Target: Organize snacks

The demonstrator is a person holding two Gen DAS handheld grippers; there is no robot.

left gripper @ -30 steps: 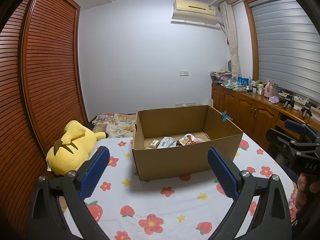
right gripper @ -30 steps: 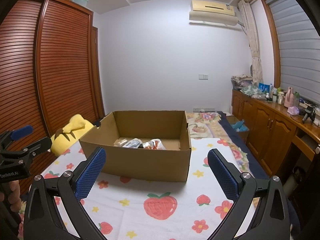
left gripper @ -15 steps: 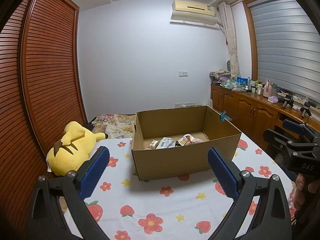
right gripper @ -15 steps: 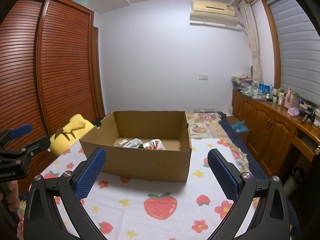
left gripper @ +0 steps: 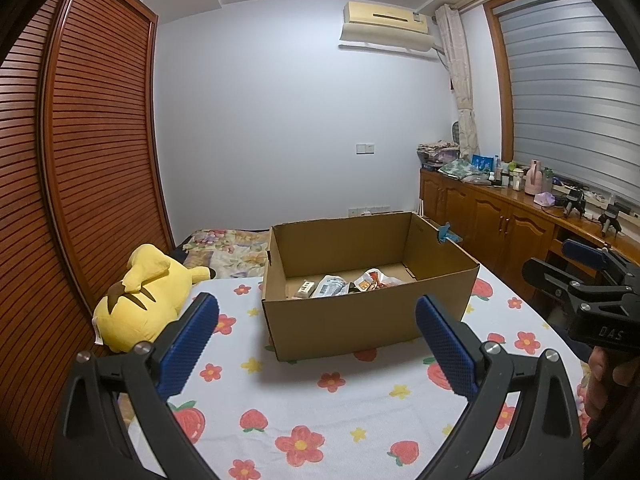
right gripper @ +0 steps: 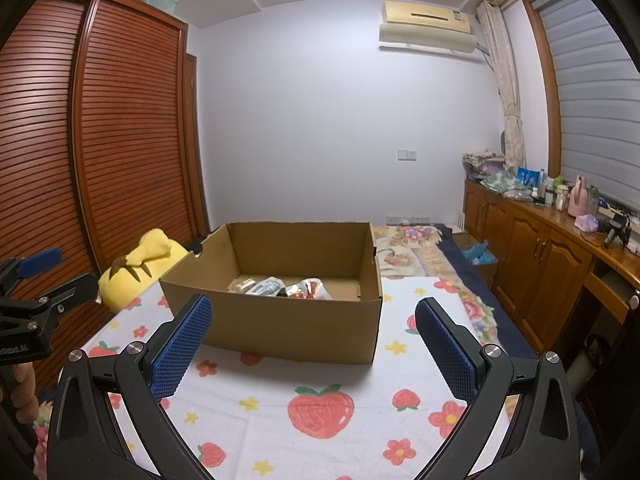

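Observation:
An open cardboard box [left gripper: 360,320] stands on a bed with a white strawberry-and-flower blanket [left gripper: 304,408]. It also shows in the right wrist view [right gripper: 288,328]. Several snack packets [left gripper: 344,286] lie on its floor, also seen in the right wrist view [right gripper: 280,288]. My left gripper [left gripper: 316,344] is open and empty, held short of the box's near wall. My right gripper [right gripper: 312,340] is open and empty, also short of the box. Each gripper shows at the edge of the other's view, the right one [left gripper: 592,280] and the left one [right gripper: 36,292].
A yellow plush toy [left gripper: 140,300] lies left of the box beside a slatted wooden wardrobe [left gripper: 80,160]. A wooden sideboard [left gripper: 520,228] with bottles and clutter runs along the right wall. A folded floral quilt [right gripper: 412,244] lies behind the box.
Both grippers have drifted slightly; the box sits marginally lower and closer in the left wrist view. Both stay open and empty.

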